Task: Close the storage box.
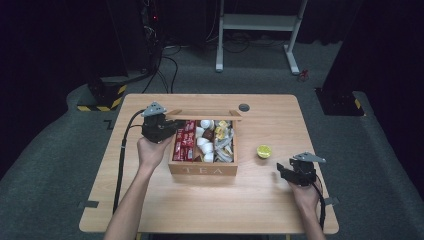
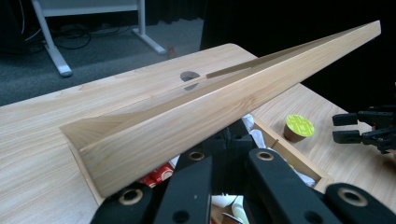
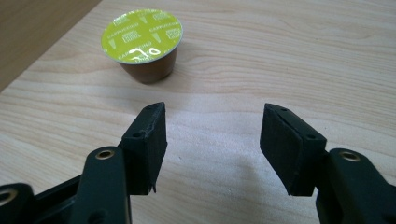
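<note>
The right tool (image 3: 212, 147) hovers open and empty over the counter (image 1: 210, 200), near a green-topped capsule (image 3: 142, 44). The left tool (image 1: 172, 129) is clamped on the tea box's raised lid (image 2: 210, 112).

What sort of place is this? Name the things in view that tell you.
Probably a recording studio or lab: black curtains behind, a tangle of cables on grey carpet, and one wooden table holding a tea box.

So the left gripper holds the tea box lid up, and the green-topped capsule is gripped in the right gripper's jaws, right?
Not quite. The capsule stands free on the table, ahead of the right gripper, whose jaws are open and empty, as the right gripper view shows.
</note>
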A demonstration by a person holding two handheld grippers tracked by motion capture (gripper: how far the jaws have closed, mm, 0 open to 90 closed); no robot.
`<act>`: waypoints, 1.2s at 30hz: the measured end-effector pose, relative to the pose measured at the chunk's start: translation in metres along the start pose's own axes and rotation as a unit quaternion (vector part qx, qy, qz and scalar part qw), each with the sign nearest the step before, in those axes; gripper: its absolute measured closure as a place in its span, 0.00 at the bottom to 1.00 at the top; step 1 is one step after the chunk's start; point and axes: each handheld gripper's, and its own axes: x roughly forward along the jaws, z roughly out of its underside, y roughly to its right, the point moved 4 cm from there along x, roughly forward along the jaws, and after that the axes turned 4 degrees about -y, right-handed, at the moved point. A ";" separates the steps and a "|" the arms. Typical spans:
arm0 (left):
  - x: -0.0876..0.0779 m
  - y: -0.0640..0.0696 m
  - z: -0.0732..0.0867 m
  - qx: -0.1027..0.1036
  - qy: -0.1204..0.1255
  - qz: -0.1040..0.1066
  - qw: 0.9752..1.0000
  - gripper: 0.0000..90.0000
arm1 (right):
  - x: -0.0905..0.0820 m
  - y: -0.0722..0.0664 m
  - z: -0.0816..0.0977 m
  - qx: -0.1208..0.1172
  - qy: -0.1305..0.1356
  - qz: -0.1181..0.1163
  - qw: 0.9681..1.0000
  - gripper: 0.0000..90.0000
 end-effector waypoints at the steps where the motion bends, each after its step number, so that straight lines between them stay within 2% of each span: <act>1: 0.000 0.000 0.000 0.002 -0.001 0.000 1.000 1.00 | 0.000 0.000 0.000 -0.002 -0.002 0.001 1.000 0.45; 4: 0.000 0.001 0.002 0.002 -0.003 0.002 1.000 1.00 | 0.001 0.000 0.002 -0.003 -0.006 0.004 1.000 0.45; 10: -0.001 0.002 0.007 0.008 -0.006 0.003 1.000 1.00 | 0.011 0.002 0.009 -0.002 -0.031 0.009 0.999 0.42; 12: -0.001 0.003 0.009 0.007 -0.007 0.002 1.000 1.00 | 0.012 0.002 0.011 -0.008 -0.017 0.020 1.000 0.42; 22: -0.001 0.004 0.016 0.008 -0.006 0.006 1.000 1.00 | 0.012 0.003 0.011 -0.008 -0.020 0.025 0.999 0.35; 36: -0.001 0.008 0.033 0.011 -0.012 0.017 1.000 1.00 | 0.012 0.003 0.011 -0.008 -0.020 0.026 0.999 0.35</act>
